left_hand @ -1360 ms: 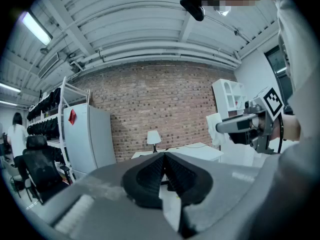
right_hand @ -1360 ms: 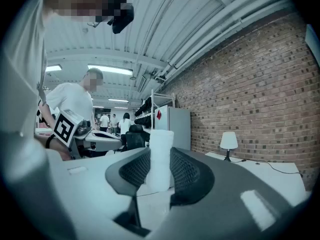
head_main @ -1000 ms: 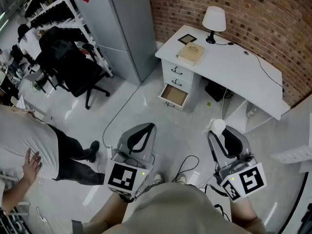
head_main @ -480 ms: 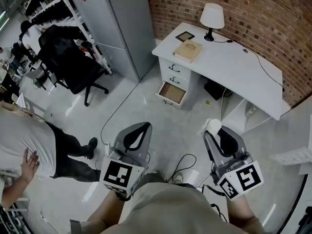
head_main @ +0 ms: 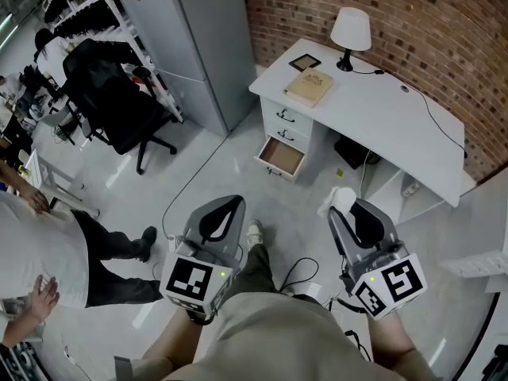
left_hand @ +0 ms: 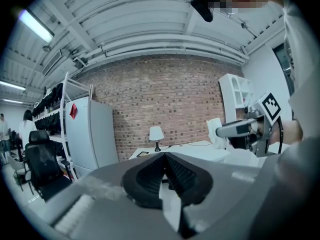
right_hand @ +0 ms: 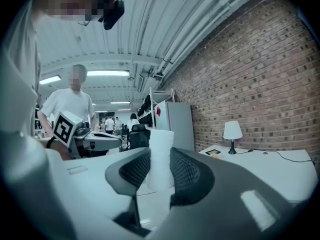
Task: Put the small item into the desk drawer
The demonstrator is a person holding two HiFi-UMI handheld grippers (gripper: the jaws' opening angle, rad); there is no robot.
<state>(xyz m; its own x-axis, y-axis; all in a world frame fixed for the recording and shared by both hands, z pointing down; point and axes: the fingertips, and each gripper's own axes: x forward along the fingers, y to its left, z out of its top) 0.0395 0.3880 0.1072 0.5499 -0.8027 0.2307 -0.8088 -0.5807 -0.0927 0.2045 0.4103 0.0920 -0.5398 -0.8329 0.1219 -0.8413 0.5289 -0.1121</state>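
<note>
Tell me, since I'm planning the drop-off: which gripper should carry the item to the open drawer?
Right. The right gripper holds the white item between its jaws; the left gripper is shut and empty.

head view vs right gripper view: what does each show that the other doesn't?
Head view only: the open desk drawer, and the shoe of the person holding the grippers.

Right gripper view only: the ceiling strip lights, and a close look at the right gripper, whose jaws press on both sides of the small white item.

Both: that item at the right gripper's tip, the white desk, the lamp, the brick wall, the grey cabinet and the left gripper.
</note>
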